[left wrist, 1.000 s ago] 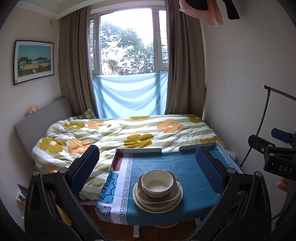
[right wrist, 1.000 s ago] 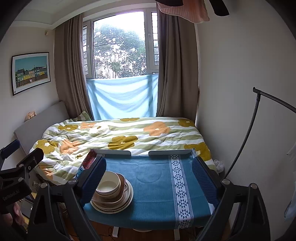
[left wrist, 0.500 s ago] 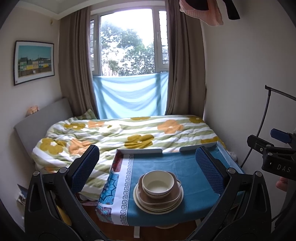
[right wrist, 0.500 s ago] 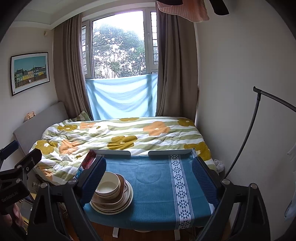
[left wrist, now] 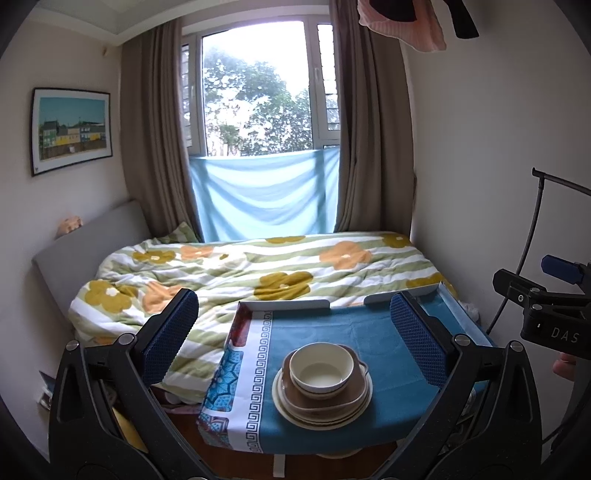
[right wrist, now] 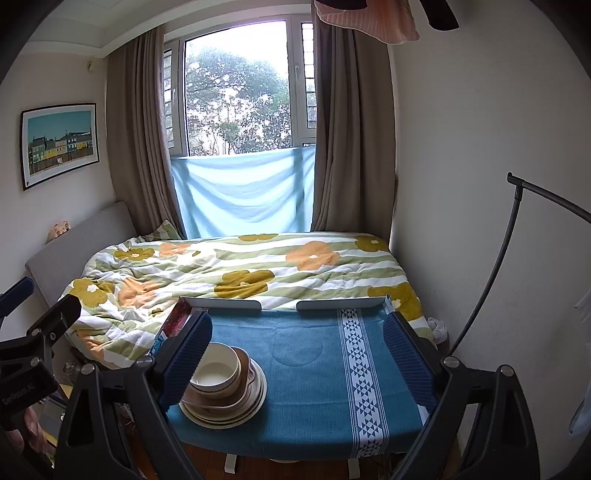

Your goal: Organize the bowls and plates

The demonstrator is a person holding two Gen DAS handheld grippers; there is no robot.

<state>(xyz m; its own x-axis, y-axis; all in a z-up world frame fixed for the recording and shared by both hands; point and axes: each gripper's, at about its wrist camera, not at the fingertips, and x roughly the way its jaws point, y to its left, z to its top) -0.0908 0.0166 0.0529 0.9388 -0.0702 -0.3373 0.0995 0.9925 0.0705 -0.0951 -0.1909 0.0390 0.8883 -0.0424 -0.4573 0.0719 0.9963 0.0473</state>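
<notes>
Sitting near the table (left wrist: 388,332) front edge (left side): stacked dishes (left wrist: 322,387).

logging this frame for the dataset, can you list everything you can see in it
bowl: one, cream, top of the stack
brown dish: one, under the bowl
plates: several, exact count unclear, cream, bottom of the stack
tablecloth: one, teal with white patterned bands, over the table
tray rails: two, grey, table's far edge
duvet: one, white and green stripes with yellow and orange flowers, on the bed
window: one, trees outside
curtains: two, brown, beside the window
blue sheet: one, across the lower window
picture: one, framed, left wall
pink cloth: one, hanging at top
left gripper: open, empty
right gripper: open, empty
</notes>
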